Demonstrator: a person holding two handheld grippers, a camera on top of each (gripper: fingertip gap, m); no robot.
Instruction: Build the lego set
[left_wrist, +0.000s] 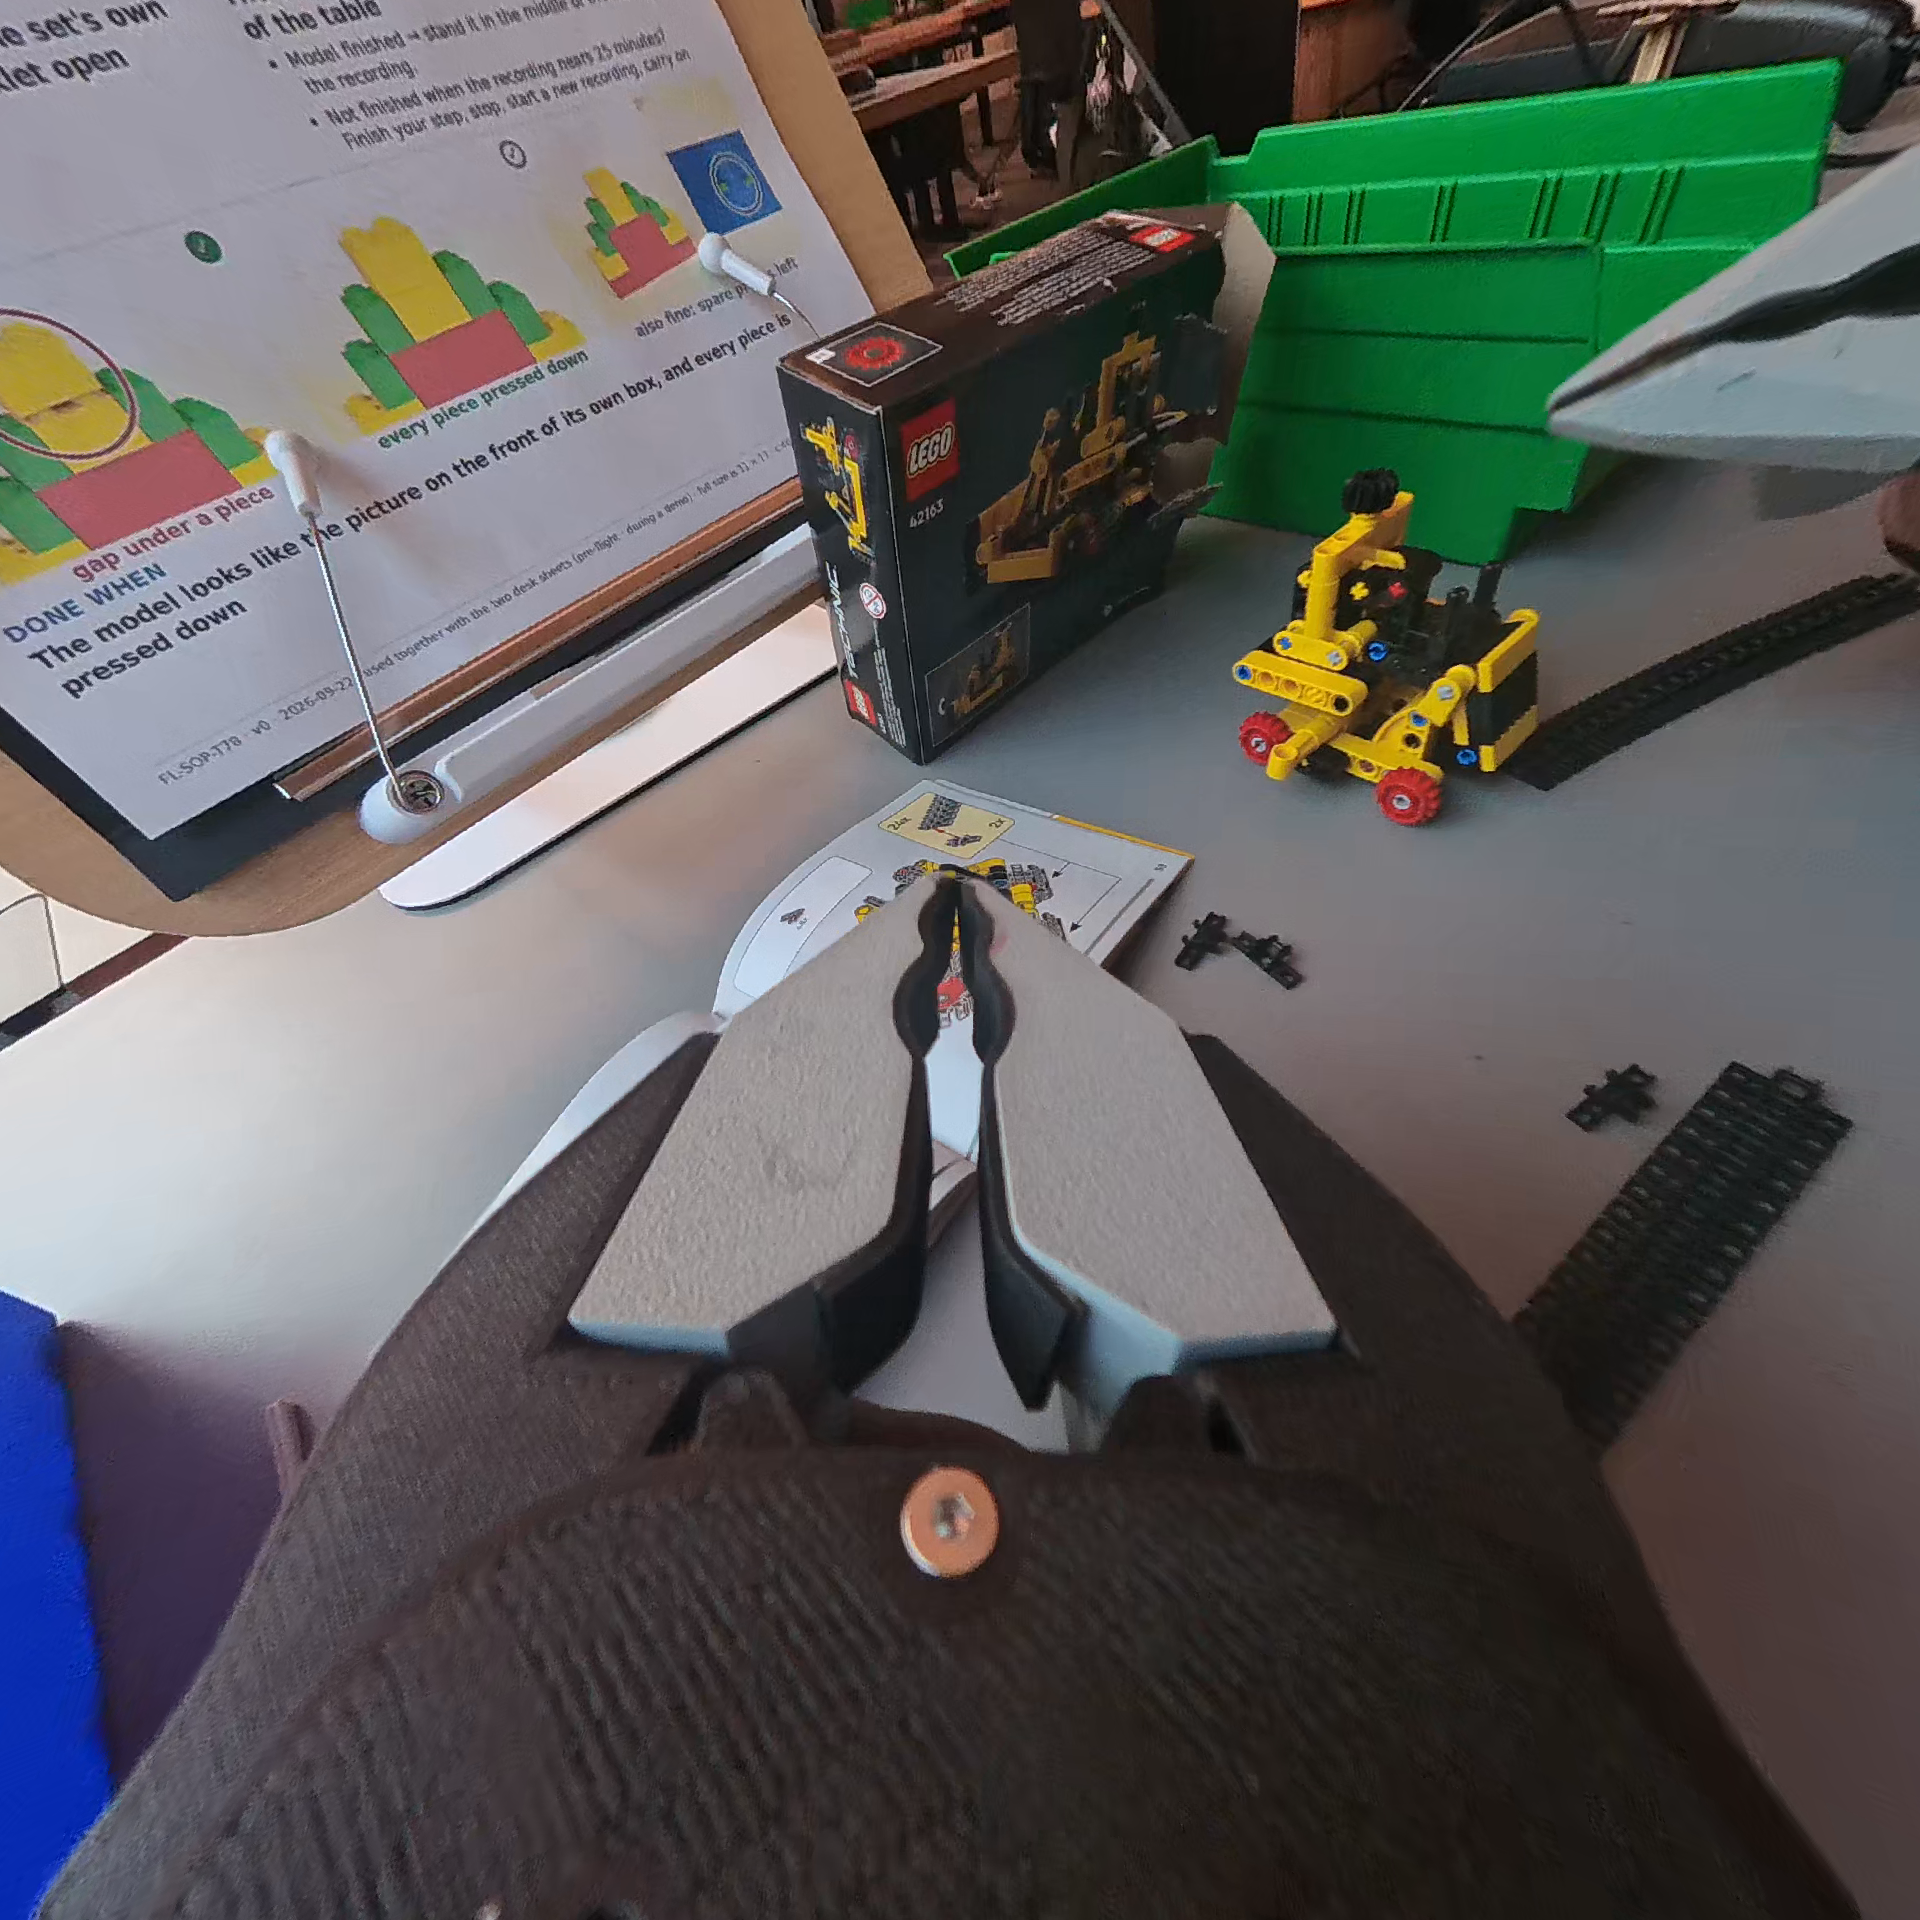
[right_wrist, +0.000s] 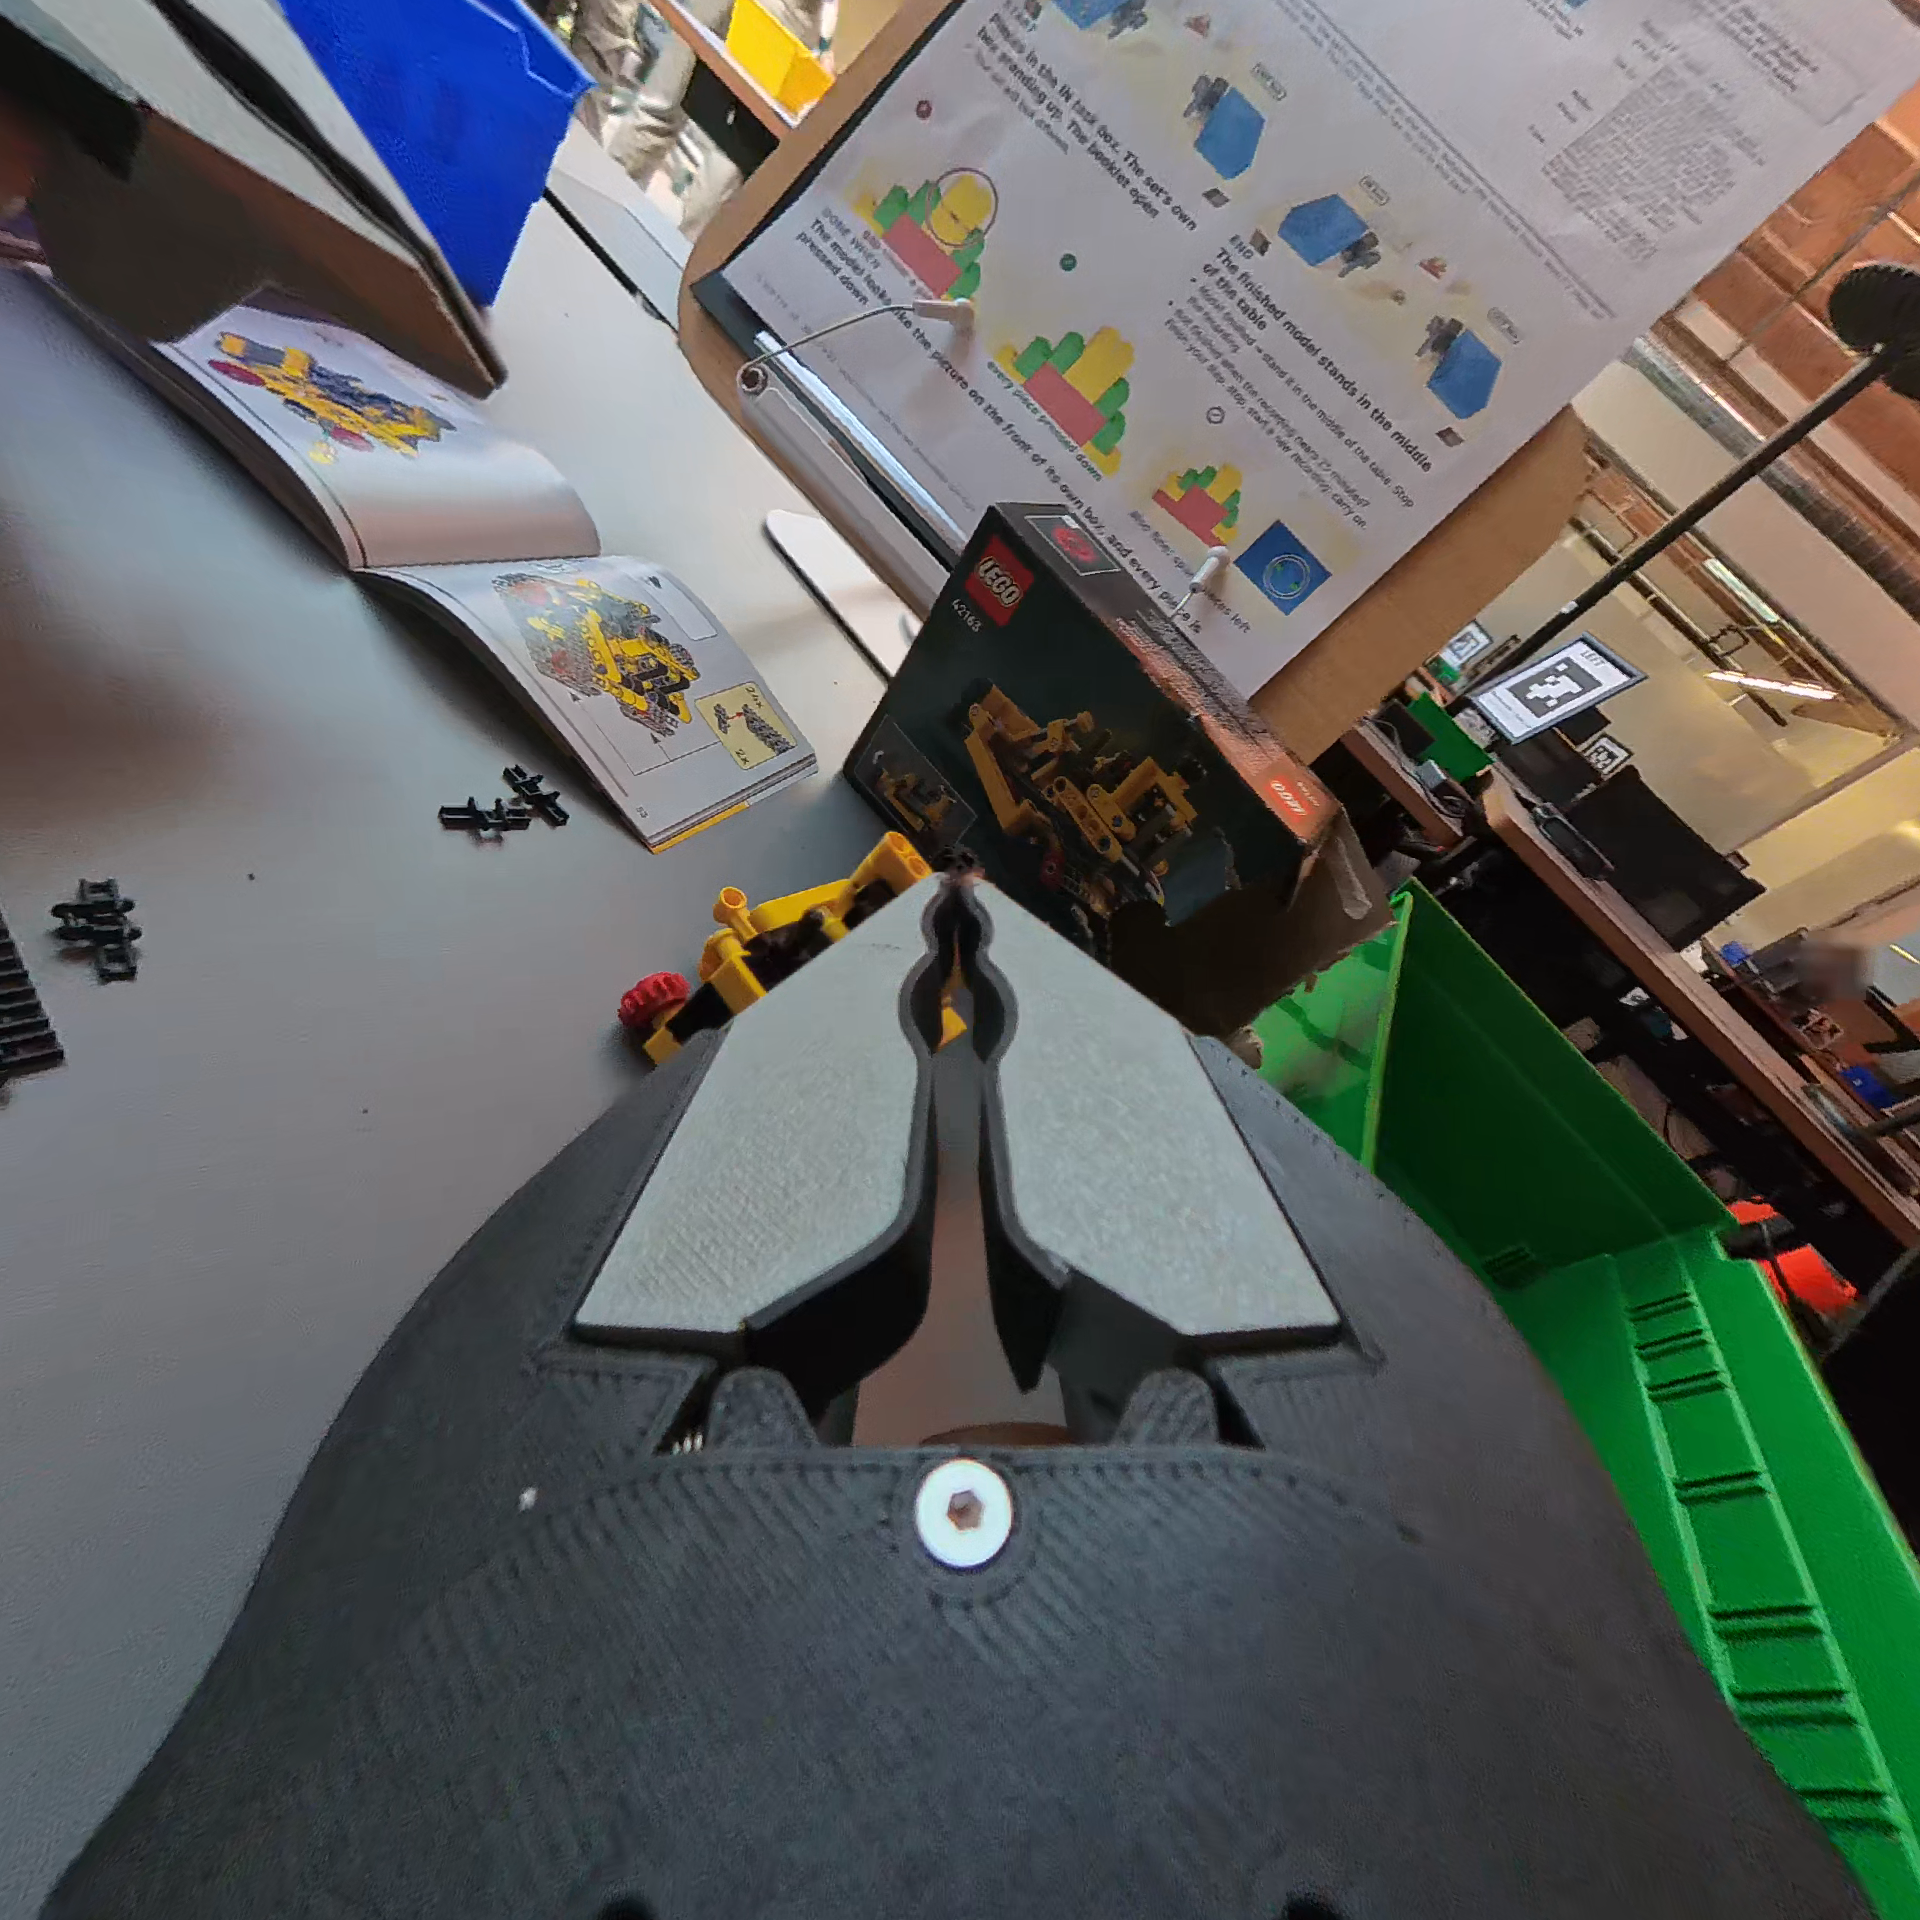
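Note:
A part-built yellow and black lego vehicle (left_wrist: 1382, 665) with red wheels and a black gear on top stands on the grey table (left_wrist: 1558, 935). My left gripper (left_wrist: 948, 883) is shut with nothing seen in it, hovering over the open instruction booklet (left_wrist: 1091, 873). My right gripper (right_wrist: 956, 878) is shut and seems empty, hanging just above the vehicle (right_wrist: 790, 935); it also shows at the upper right of the left wrist view (left_wrist: 1745, 384). Black track strips (left_wrist: 1683, 1226) (left_wrist: 1714, 665) and loose black links (left_wrist: 1236, 945) (left_wrist: 1610, 1096) lie on the table. In the right wrist view the left gripper (right_wrist: 260, 239) is a blur over the booklet (right_wrist: 582, 665).
The dark lego box (left_wrist: 997, 488) stands behind the booklet, left of the vehicle. A green bin (left_wrist: 1455, 312) stands behind the vehicle. A stand with a printed sheet (left_wrist: 364, 364) stands at the back left. A blue bin (right_wrist: 447, 104) stands beyond the booklet. Tip to tip, the grippers are about 20 cm apart.

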